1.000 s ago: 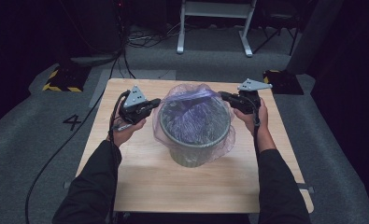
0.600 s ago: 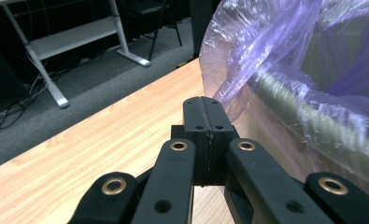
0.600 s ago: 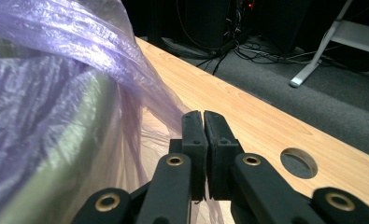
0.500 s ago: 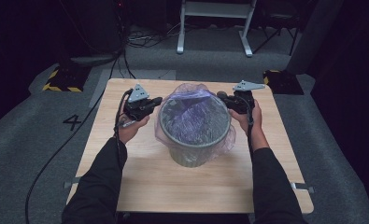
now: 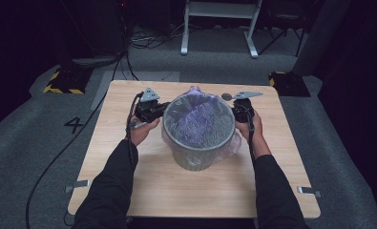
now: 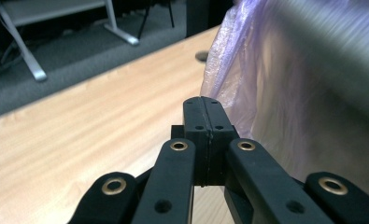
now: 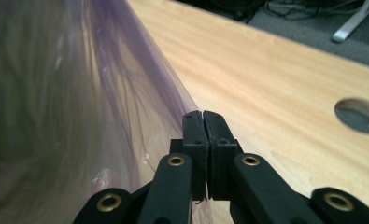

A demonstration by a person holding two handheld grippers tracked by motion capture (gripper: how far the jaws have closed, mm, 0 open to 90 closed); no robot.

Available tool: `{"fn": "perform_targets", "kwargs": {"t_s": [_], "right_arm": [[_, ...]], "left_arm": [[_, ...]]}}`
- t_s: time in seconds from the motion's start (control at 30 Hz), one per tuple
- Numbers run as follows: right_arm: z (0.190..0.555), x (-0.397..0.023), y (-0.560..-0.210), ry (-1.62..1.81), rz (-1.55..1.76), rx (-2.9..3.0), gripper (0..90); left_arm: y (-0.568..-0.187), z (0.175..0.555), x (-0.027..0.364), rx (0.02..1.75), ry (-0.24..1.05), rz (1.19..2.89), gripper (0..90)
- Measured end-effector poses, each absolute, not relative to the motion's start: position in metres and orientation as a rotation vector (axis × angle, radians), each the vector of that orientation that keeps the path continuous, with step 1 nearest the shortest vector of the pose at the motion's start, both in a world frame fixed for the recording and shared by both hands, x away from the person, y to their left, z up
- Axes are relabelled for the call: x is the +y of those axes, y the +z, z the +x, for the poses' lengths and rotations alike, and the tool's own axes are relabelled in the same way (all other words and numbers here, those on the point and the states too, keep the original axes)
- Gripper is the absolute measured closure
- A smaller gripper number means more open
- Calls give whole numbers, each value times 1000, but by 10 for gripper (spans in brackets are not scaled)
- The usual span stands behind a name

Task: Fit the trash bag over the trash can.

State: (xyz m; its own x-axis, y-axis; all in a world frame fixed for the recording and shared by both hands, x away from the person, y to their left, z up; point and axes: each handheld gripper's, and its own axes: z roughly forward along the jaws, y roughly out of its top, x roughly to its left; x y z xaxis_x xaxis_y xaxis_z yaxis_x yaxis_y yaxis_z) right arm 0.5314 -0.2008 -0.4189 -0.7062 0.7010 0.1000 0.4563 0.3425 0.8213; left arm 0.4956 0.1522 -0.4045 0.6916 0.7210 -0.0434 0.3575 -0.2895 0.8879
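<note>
A grey bin (image 5: 198,138) with a purple bag (image 5: 195,119) inside stands in the middle of the wooden table (image 5: 129,186). The left gripper (image 6: 203,114) and the right gripper (image 7: 203,126) sit beside the bag, one on each side. Both have their jaws pressed together, holding nothing

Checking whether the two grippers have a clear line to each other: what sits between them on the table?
In the high view, the grey bin with its purple bag liner stands between the left gripper and right gripper.
</note>
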Motion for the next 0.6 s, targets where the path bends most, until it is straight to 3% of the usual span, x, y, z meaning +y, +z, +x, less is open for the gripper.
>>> {"fn": "perform_targets", "kwargs": {"t_s": [0.27, 0.33, 0.4, 0.6], "right_arm": [[527, -205, -437, 1251, 1059, 2391, 840], [524, -208, -440, 1270, 1060, 2395, 741], [522, -211, -441, 1244, 1092, 2371, 588], [509, -235, -433, 1239, 1102, 2295, 444]], "left_arm": [[-420, 491, 158, 838, 398, 1932, 899], [-422, 487, 161, 832, 402, 1933, 897], [-422, 482, 166, 824, 404, 1931, 799], [-420, 462, 181, 790, 435, 1955, 616]]}}
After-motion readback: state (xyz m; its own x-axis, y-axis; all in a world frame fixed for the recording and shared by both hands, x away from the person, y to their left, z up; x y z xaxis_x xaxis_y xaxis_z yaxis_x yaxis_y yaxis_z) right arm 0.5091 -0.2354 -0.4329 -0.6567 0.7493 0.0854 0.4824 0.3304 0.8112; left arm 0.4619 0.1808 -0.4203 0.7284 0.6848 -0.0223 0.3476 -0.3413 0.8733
